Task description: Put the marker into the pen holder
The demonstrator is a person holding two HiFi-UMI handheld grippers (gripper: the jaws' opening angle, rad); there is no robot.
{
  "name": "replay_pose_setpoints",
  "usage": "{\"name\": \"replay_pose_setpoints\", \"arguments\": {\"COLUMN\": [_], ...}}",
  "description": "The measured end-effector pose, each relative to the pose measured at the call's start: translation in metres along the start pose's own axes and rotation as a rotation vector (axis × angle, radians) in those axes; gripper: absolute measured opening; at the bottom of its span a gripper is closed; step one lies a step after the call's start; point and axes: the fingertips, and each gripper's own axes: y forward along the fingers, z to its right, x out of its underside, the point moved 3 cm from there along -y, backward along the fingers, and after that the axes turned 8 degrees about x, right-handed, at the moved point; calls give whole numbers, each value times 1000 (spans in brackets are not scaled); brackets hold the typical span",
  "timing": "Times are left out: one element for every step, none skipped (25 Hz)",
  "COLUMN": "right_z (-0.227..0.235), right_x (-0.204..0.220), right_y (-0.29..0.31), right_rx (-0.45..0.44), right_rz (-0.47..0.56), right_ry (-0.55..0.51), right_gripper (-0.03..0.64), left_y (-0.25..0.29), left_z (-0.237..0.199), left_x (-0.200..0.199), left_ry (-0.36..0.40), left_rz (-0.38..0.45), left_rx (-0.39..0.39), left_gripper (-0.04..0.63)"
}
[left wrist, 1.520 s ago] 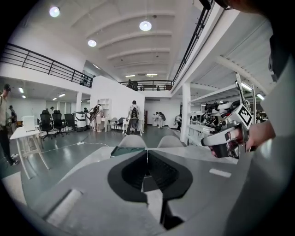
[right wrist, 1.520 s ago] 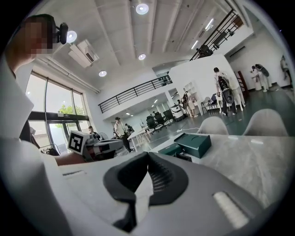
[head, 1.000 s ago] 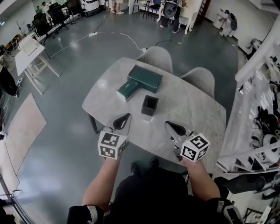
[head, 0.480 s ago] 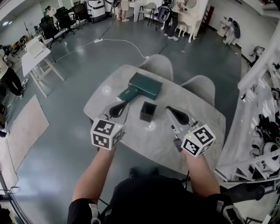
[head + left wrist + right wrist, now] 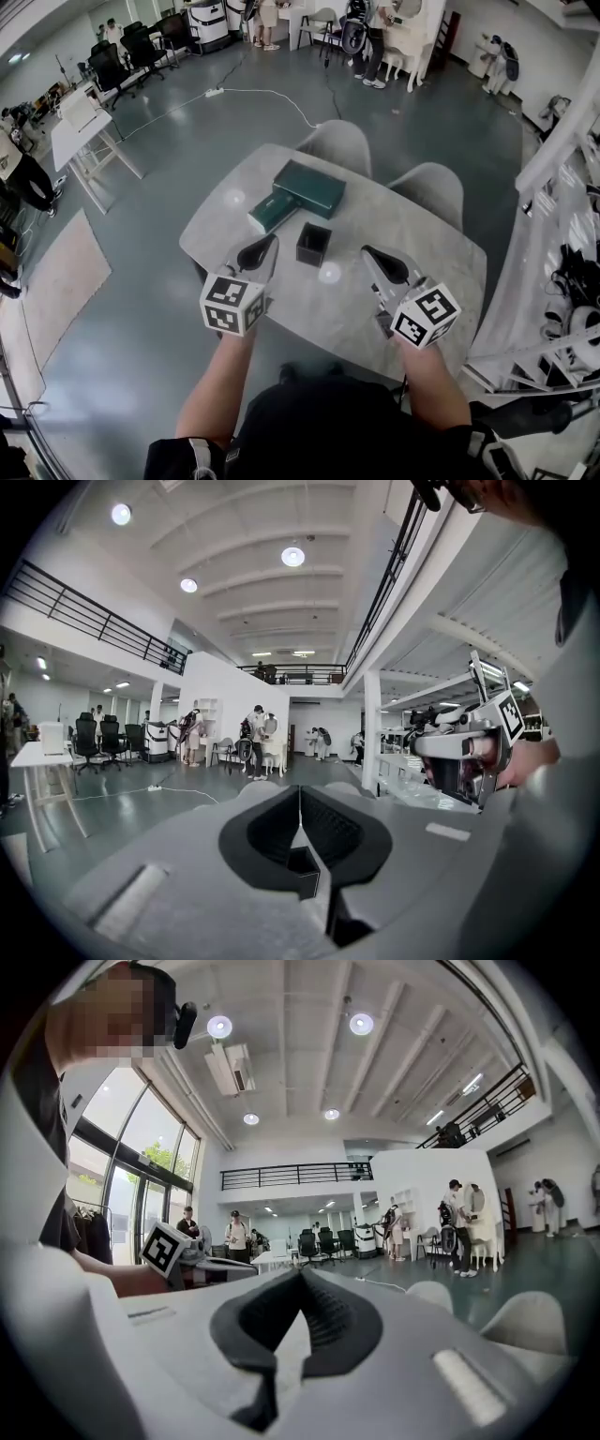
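The black square pen holder (image 5: 313, 244) stands near the middle of the pale marble table (image 5: 412, 234). I cannot make out a marker in any view. My left gripper (image 5: 270, 242) hovers just left of the holder, jaws shut with nothing between them (image 5: 300, 794). My right gripper (image 5: 367, 251) hovers to the holder's right, also shut and empty (image 5: 300, 1274). Both gripper views look level across the room, above the table top. Each gripper view shows the other gripper at its side.
A large dark green box (image 5: 309, 187) and a smaller green box (image 5: 272, 211) lie behind the holder. Two grey chairs (image 5: 342, 145) stand at the table's far side. White railing and shelving (image 5: 553, 187) run along the right. People stand far off in the room.
Both grippers moved forward from the table's near edge to flank the pen holder, then eased back a little. Their jaws stayed shut throughout.
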Motion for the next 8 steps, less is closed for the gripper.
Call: {"name": "replay_pose_setpoints", "arguments": {"right_z": [3, 6, 9, 11, 12, 14, 15, 16], "right_x": [3, 5, 7, 8, 9, 10, 11, 12], "right_y": [-1, -2, -2, -1, -1, 0, 1, 1], "right_rx": [5, 9, 11, 12, 12, 11, 10, 10], "right_rz": [-4, -7, -9, -9, -10, -10, -10, -11], "right_ry": [4, 8, 11, 14, 17, 19, 20, 22], "right_gripper": [0, 0, 0, 0, 0, 0, 0, 0], "left_y": [2, 3, 5, 6, 7, 8, 9, 10], "left_z": [1, 0, -1, -1, -2, -3, -3, -4], "left_x": [2, 4, 5, 6, 6, 7, 7, 8], "left_ry": [-8, -11, -12, -13, -13, -11, -9, -6], "left_rz": [1, 3, 4, 5, 4, 2, 0, -3], "left_rx": [2, 1, -1, -3, -5, -7, -10, -13], "left_gripper": [14, 14, 14, 14, 14, 14, 14, 14]}}
